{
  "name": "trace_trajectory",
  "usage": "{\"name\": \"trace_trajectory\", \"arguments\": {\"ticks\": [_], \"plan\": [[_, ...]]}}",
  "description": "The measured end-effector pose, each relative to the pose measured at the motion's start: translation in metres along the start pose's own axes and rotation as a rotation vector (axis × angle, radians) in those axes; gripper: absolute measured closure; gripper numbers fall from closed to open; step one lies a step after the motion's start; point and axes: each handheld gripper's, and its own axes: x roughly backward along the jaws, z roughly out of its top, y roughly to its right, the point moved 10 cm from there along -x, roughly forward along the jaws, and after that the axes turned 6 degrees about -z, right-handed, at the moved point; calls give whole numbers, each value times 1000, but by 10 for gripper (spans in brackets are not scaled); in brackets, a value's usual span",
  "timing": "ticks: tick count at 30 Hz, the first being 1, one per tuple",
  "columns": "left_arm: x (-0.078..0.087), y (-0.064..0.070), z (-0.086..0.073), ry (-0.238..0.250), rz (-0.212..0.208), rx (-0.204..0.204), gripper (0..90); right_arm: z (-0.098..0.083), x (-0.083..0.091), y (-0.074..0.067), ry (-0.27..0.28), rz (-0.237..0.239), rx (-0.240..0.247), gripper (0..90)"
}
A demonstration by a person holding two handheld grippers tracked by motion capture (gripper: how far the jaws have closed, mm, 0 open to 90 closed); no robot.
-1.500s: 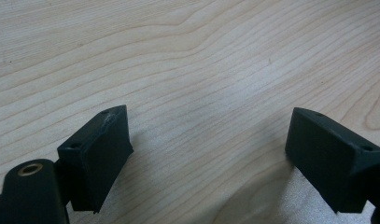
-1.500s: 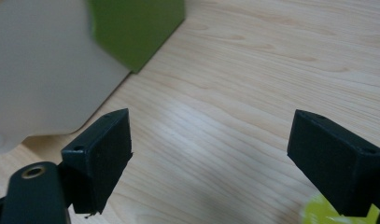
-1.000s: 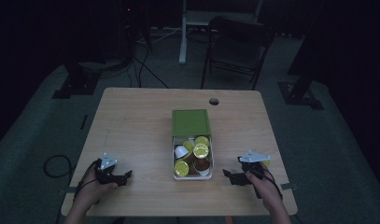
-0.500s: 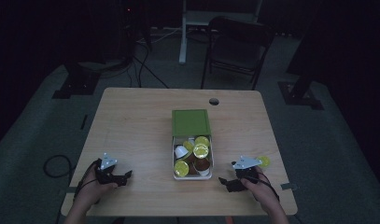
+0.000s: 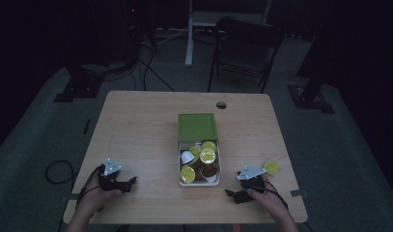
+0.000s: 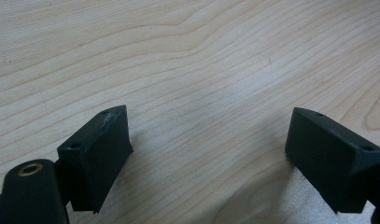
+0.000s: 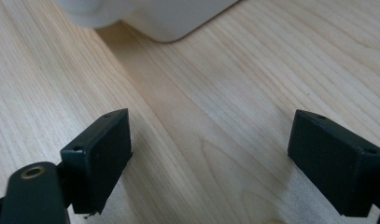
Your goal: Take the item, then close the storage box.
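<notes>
The box (image 5: 199,159) lies mid-table (image 5: 136,125), its long axis running from the person's edge toward the far edge, with the green lid (image 5: 197,127) slid over the far end and the near end open on a heap of pods (image 5: 207,155). One yellow pod (image 5: 271,167) lies flat on the wood, apart from the box on its right and just beyond the right gripper (image 5: 232,194). Both the right gripper and the left gripper (image 5: 131,182) rest low near the front edge with jaws spread wide over bare wood, the right one aimed toward the white box corner (image 7: 169,18).

High view dim and murky (gripper views bright, sharp, softly shadowed).
</notes>
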Motion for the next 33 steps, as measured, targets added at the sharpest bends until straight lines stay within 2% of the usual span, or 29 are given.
{"name": "trace_trajectory", "arguments": {"ticks": [3, 6, 11, 33], "plan": [[0, 0, 0, 0, 0, 0, 144, 1, 0, -1, 3, 2, 7, 131], [0, 0, 0, 0, 0, 0, 144, 0, -1, -2, 8, 16, -9, 123], [0, 0, 0, 0, 0, 0, 144, 0, -3, -1, 52, 9, -31, 121], [2, 2, -2, -1, -10, -11, 144, 0, -3, -1, 50, 6, -32, 121]]}}
